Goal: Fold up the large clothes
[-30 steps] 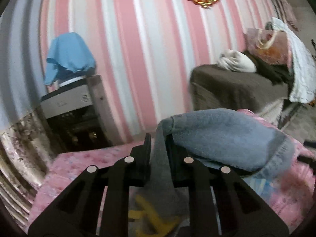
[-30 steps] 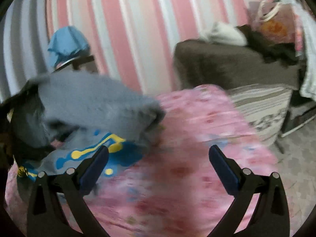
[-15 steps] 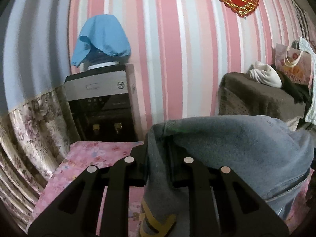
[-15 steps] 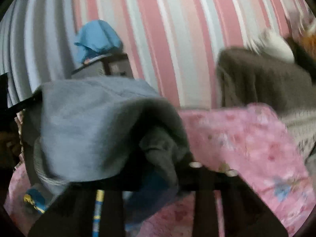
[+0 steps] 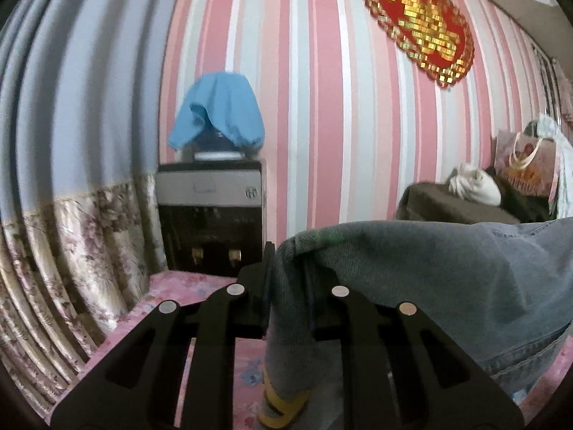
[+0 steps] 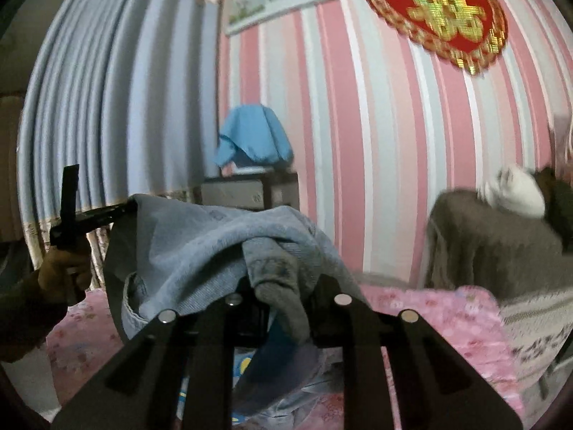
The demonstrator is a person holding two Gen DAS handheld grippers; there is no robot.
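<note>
My right fingers (image 6: pixel 283 308), wide open a second ago, are closing onto the grey garment (image 6: pixel 200 247); my left fingers (image 5: pixel 286 276) already grip it, so I can lift it off the bed (image 6: pixel 429 308)

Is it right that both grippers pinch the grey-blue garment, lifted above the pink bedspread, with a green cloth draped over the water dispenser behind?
Not quite: the cloth over the water dispenser is blue, as the left wrist view shows. Both the left gripper and right gripper do pinch the garment above the bedspread.
</note>
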